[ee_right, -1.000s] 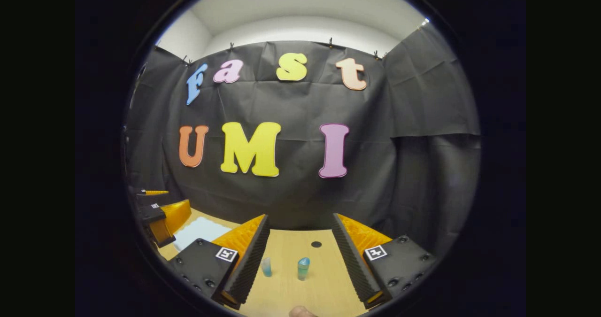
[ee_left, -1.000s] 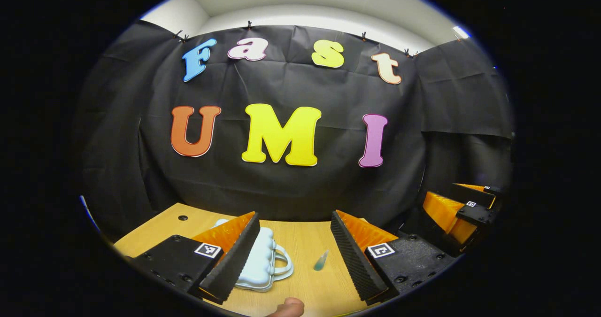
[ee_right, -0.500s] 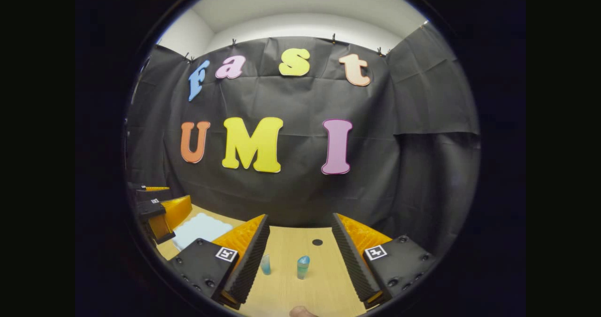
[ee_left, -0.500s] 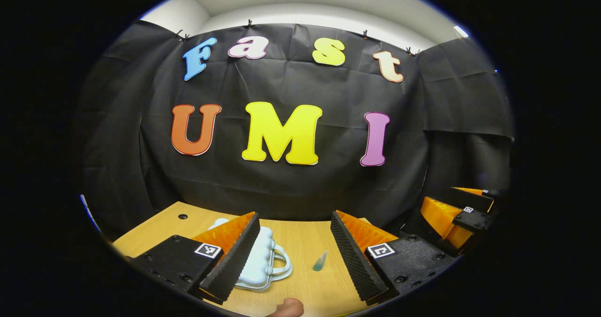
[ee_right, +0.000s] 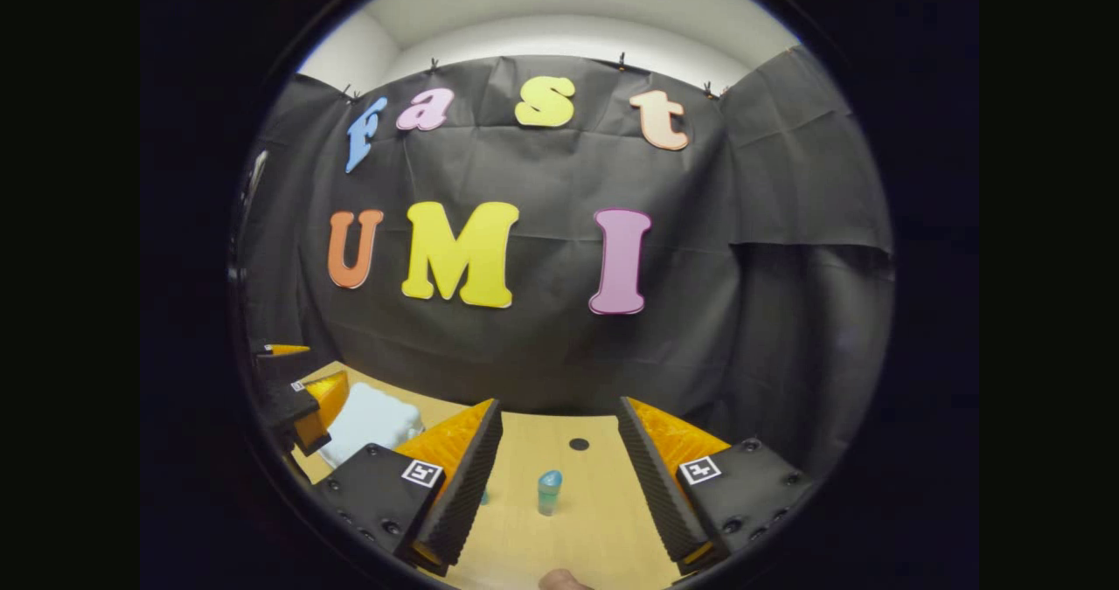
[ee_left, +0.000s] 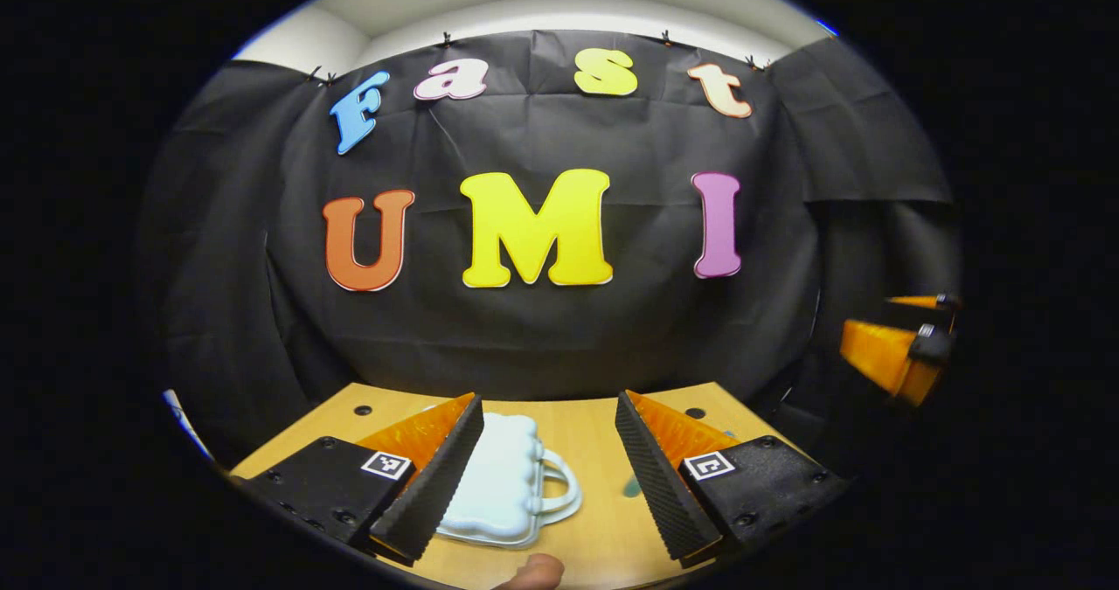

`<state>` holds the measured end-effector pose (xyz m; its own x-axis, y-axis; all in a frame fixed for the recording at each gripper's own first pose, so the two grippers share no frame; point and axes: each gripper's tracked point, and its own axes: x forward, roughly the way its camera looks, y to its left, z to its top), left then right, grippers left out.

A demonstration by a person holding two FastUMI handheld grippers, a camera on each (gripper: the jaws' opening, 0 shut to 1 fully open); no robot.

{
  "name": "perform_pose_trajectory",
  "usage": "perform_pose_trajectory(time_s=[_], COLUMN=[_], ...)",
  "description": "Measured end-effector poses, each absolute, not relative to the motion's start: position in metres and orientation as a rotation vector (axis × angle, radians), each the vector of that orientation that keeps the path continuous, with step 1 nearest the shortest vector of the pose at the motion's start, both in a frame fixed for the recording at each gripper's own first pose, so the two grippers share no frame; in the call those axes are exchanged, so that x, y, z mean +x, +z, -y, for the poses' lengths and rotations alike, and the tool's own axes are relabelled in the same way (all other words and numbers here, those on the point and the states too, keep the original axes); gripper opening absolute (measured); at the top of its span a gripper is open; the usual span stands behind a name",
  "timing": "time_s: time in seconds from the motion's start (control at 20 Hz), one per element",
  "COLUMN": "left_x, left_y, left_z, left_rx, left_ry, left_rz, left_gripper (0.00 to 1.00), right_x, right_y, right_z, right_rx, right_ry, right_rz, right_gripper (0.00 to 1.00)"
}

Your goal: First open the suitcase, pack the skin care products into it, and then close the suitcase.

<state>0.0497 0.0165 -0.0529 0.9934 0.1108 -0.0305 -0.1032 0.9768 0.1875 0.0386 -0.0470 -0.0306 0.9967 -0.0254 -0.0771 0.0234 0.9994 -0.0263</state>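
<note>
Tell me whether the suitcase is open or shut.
Shut: the suitcase lies flat on the table, lid down, handle toward the right, untouched.

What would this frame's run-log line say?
stage: start | suitcase: closed, on table | teal bottle: upright | left gripper: open | right gripper: open

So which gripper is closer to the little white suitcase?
Left. The left gripper hangs right above the suitcase, which lies between its open fingers. The right gripper is off to the side, above a small bottle.
</note>
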Motion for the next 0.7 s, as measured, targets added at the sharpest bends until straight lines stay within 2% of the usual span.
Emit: perform_pose_trajectory(time_s=[0.35, 0.6, 0.7], left_x=[0.08, 0.106, 0.111], left_y=[-0.159, -0.218, -0.238], left_z=[-0.031, -0.021, -0.026], left_rx=[0.564, 0.874, 0.947], left_ry=[0.126, 0.069, 0.09], left_rz=[-0.169, -0.222, -0.265], left_gripper=[0.98, 0.97, 0.97], right_x=[0.058, 0.072, 0.079], right_y=[-0.057, -0.083, -0.09], right_z=[0.123, 0.141, 0.143], right_rx=[-0.003, 0.001, 0.003], right_ry=[-0.152, -0.135, -0.113], right_rz=[-0.142, -0.192, -0.204], right_gripper=[0.8, 0.8, 0.79])
